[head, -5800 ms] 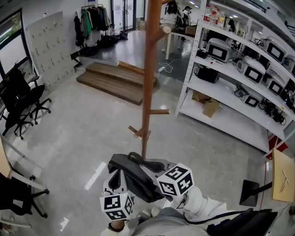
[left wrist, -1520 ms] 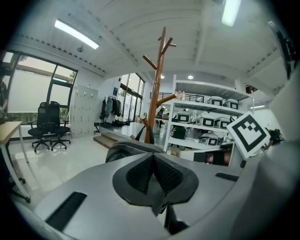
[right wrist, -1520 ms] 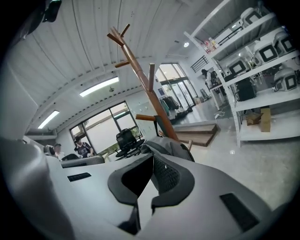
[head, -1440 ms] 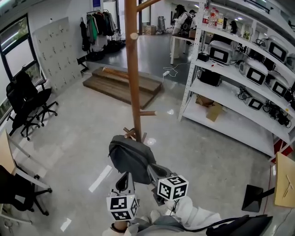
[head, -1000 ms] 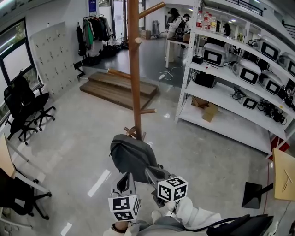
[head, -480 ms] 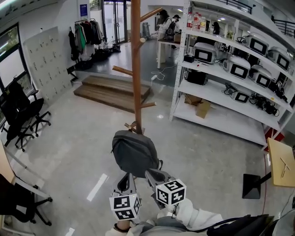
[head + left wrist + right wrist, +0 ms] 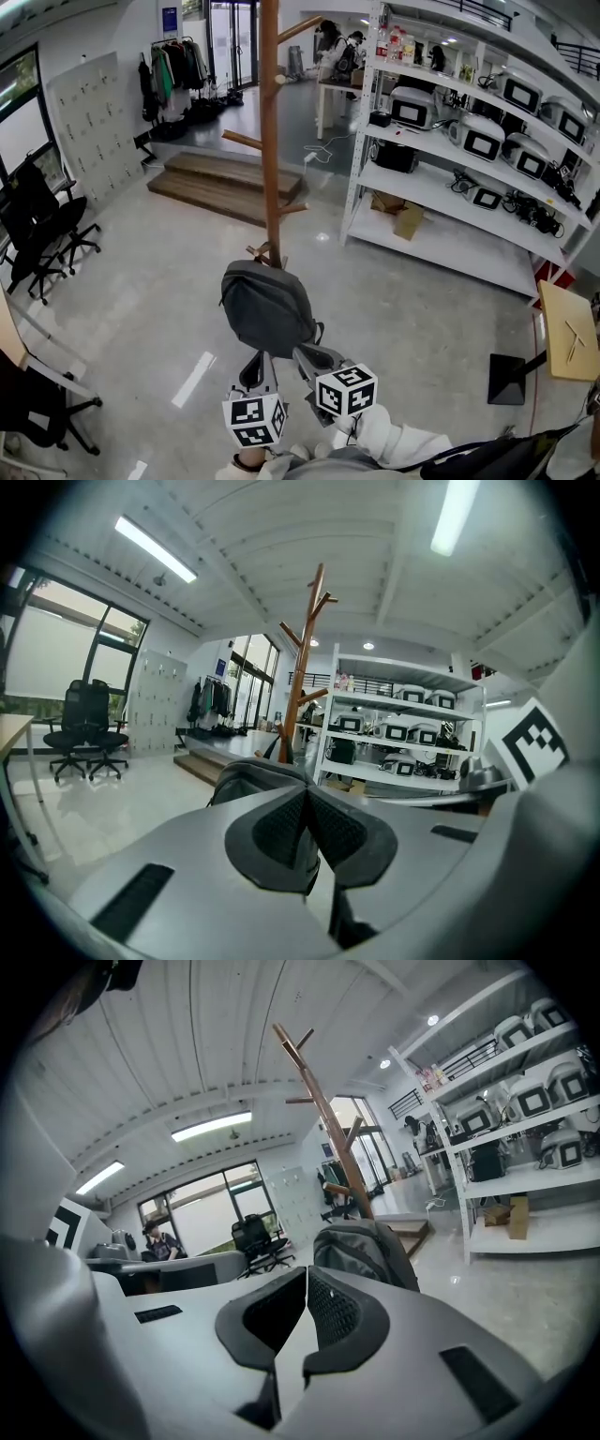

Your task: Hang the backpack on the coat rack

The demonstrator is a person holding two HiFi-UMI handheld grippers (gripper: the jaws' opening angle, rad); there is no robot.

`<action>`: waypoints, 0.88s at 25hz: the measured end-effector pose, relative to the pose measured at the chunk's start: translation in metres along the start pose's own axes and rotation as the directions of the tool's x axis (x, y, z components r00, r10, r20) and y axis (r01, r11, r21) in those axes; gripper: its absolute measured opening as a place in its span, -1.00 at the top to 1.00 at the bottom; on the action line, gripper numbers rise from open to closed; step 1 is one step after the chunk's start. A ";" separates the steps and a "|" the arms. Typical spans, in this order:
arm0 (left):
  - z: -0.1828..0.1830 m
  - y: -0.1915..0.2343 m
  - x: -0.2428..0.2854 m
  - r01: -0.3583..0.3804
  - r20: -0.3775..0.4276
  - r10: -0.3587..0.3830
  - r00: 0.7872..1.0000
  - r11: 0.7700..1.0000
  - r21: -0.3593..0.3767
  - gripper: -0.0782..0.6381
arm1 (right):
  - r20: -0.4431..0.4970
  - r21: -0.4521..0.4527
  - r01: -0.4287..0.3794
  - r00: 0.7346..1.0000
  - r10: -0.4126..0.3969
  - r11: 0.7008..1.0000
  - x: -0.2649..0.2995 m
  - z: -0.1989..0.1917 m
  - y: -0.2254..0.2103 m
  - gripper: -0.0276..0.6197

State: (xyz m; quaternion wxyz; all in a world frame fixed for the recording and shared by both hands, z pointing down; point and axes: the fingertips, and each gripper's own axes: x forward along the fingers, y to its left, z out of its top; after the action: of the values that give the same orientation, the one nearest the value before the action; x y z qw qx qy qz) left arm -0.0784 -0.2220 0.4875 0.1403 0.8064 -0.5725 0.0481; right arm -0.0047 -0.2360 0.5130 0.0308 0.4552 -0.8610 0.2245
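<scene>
Left gripper view first: the left gripper [image 7: 305,794] has its pads pressed flat together, and I can't see anything caught between them. Right gripper view says the same for the right gripper [image 7: 307,1281], which is closed up tight and empty. So neither claw is carrying anything.

Just ahead of both tips is the backpack [image 7: 267,309], grey and upright, close against the post of the coat rack [image 7: 270,141]. In the head view its top sits right at the low pegs [image 7: 259,251]. It looks like it's hanging off one of them, but the loop is hidden behind the bag, so I can't swear which peg. The right gripper's tip is just beside the bag's lower corner, and I can't tell if it's touching. The left one is near but apart.

Further out, the upper pegs [image 7: 292,28] are bare. There's metal shelving [image 7: 450,202] full of boxy machines on the right, office chairs [image 7: 42,220] on the left, and a wooden platform [image 7: 225,183] behind the rack.

Progress-wise I'd call it basically done: bag on the rack, both claws let go. As far as I can judge, all that's left is moving the grippers clear and seeing that the bag doesn't slip off that low peg.
</scene>
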 end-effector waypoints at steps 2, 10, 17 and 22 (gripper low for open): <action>-0.002 -0.006 -0.001 0.002 -0.002 -0.002 1.000 1.000 0.001 0.78 | -0.002 0.005 -0.004 1.000 0.004 1.000 -0.004 -0.001 -0.002 0.87; 0.004 -0.010 -0.004 -0.015 0.019 0.015 1.000 1.000 0.022 0.78 | -0.020 -0.055 0.001 1.000 -0.002 0.998 -0.003 0.000 -0.002 0.88; 0.004 -0.010 0.001 -0.029 0.021 0.029 0.999 0.999 0.027 0.78 | -0.017 -0.087 -0.004 1.000 0.003 0.996 -0.006 0.003 -0.006 0.88; 0.005 -0.014 0.002 -0.024 0.018 0.024 1.000 0.999 0.032 0.78 | -0.030 -0.084 0.008 0.999 -0.011 0.996 -0.010 -0.003 -0.012 0.88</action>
State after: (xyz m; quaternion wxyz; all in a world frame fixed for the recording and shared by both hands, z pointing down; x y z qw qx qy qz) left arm -0.0652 -0.2215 0.4809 0.1218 0.8020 -0.5825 0.0518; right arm 0.0105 -0.2327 0.5171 0.0640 0.4542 -0.8669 0.1951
